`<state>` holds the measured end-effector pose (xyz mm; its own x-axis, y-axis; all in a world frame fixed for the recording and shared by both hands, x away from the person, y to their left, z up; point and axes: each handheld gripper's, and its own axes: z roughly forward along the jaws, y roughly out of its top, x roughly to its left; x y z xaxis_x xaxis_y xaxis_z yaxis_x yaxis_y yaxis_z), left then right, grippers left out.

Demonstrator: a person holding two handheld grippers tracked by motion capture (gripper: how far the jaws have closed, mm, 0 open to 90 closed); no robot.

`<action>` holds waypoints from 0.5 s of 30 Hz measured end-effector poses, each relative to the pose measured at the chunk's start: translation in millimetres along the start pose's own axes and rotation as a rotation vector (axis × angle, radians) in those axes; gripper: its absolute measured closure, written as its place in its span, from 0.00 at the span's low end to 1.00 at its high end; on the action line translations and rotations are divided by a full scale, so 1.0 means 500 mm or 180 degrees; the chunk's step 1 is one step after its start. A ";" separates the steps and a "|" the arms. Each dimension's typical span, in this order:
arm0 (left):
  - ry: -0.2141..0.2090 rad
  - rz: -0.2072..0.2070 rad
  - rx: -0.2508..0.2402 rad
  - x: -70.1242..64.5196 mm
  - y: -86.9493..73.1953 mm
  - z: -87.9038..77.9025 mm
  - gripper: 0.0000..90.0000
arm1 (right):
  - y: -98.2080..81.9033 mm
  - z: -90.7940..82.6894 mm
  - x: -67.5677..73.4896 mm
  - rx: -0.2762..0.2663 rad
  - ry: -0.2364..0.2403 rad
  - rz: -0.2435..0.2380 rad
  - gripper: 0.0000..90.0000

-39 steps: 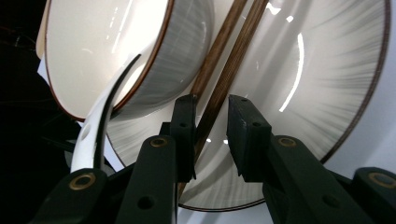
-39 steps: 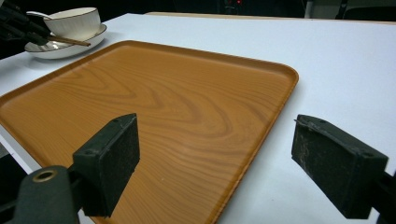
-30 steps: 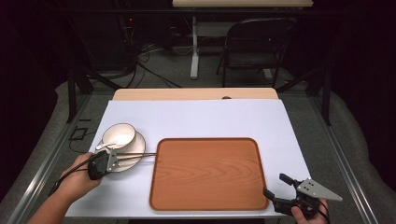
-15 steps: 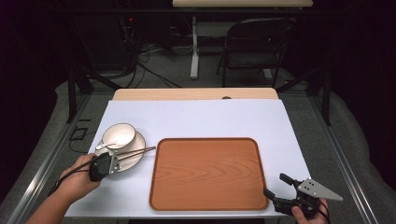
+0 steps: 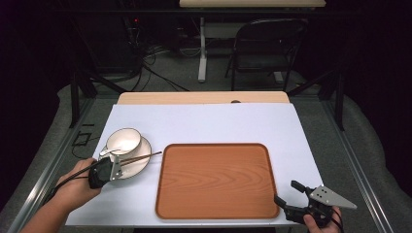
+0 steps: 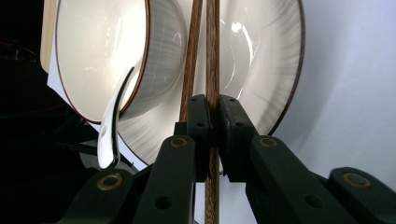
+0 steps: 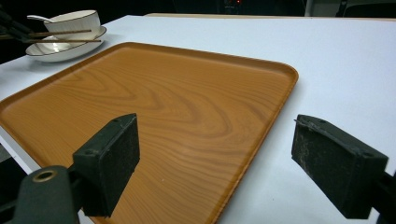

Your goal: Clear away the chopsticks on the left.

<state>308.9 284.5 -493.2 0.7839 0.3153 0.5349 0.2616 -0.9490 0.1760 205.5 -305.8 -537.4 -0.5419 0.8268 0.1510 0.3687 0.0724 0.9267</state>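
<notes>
My left gripper is clamped on one of the two chopsticks lying across the saucer, and its black jaws hide the stretch they pinch, so I cannot tell whether the second stick is caught too. My right gripper hangs wide apart with nothing between the pads at the near corner of the wooden tray. The bowl and its spoon are cut off at the frame's edge.

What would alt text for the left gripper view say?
The left gripper is shut on one of two wooden chopsticks lying across a white saucer. A white bowl sits on the saucer with a white spoon leaning out over its rim.
</notes>
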 end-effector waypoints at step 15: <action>-0.0641 -0.1131 -0.0153 0.018 0.045 -0.050 0.93 | 0.000 0.000 0.000 0.0004 0.0008 -0.0004 0.16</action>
<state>307.7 266.1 -463.8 0.7453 0.6130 0.2622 0.5130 -0.7784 0.3617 205.7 -305.8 -537.5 -0.5442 0.8253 0.1507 0.3688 0.0740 0.9265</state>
